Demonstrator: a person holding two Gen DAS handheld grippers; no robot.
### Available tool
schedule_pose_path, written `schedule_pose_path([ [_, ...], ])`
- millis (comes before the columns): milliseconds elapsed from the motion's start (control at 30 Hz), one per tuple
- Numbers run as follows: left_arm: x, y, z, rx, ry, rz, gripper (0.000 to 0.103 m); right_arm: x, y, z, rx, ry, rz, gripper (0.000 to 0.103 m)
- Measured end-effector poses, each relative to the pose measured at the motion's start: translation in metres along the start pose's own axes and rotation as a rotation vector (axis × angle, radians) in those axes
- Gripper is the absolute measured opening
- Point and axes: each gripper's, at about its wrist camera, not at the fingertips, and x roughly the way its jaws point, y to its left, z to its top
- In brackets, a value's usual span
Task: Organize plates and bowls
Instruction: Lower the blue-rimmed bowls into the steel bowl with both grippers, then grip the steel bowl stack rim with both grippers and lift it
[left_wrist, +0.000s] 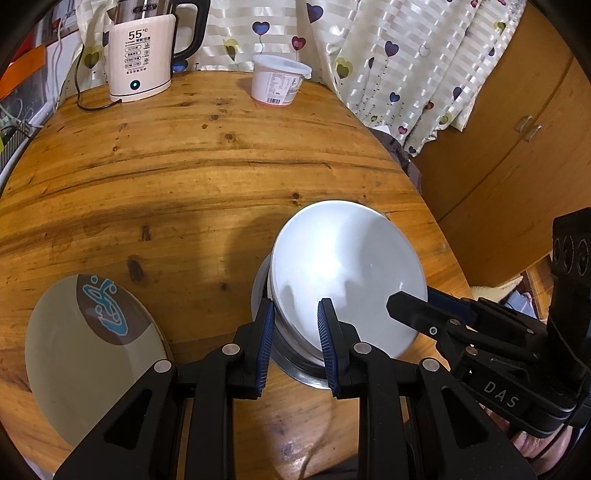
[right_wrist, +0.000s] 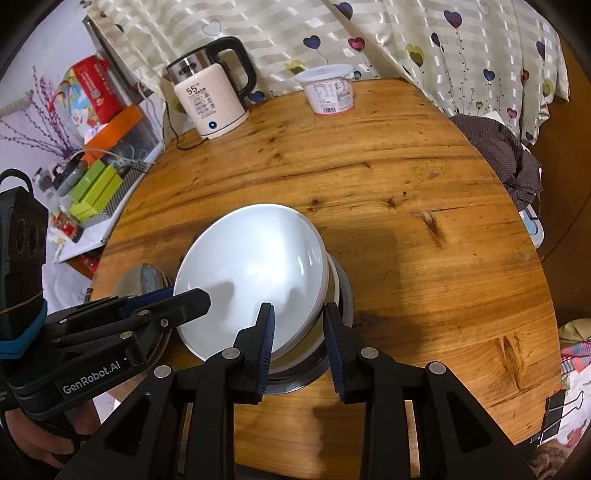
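A white plate (left_wrist: 347, 273) is held tilted over a stack of a white bowl and a steel bowl (left_wrist: 295, 363) near the front edge of the round wooden table (left_wrist: 184, 166); its left rim is clamped by the left gripper (left_wrist: 295, 328) and its right rim by the right gripper (right_wrist: 300, 334), pads pressed on both faces. A beige plate with a blue motif (left_wrist: 92, 347) is seen flat at the table's front-left edge. An electric kettle (left_wrist: 142, 48) and a lidded white tub (left_wrist: 279, 79) are placed along the far edge.
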Motion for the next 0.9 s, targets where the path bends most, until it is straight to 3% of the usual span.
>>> schedule_pose_path([
  [900, -0.008, 0.0, 0.002, 0.004, -0.041, -0.007, 0.025, -0.012, -0.003, 0.002, -0.005, -0.05, 0.005, 0.028],
])
